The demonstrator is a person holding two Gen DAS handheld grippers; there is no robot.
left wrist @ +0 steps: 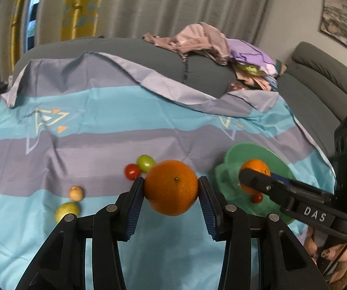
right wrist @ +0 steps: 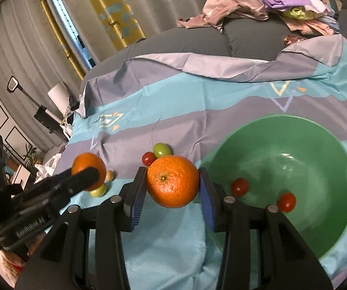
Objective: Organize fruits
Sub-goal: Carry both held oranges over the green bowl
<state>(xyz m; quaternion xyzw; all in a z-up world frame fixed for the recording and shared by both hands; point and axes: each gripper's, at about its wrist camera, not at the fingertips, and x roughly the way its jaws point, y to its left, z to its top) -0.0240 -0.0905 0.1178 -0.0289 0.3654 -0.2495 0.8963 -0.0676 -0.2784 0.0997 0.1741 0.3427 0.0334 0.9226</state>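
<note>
Two oranges are counted, one in each claw. In the left wrist view the left claw is closed on the first orange, both blue pads pressed to its sides, the fruit lifted clear of the striped cloth. In the right wrist view the right claw is likewise clamped on the second orange, stem end turned toward the camera, the fruit gripped between the fingertips and raised off the cloth.

One green bowl is noted, just right of the right claw. Two red cherry tomatoes are seen inside it: one near the left wall, one nearer the front.

Loose on the cloth are counted: one red cherry tomato, touching one green tomato, both just beyond the left claw's fingertips; one small pale beige fruit; one yellow-green fruit just beside it, to the left of the left claw.

From the left wrist view the right claw is seen over the bowl, its orange partly hidden by a finger. From the right wrist view the left claw is seen at the left with its orange, above the beige and yellow-green fruits.

One heap of clothes is recorded on the grey sofa behind.
</note>
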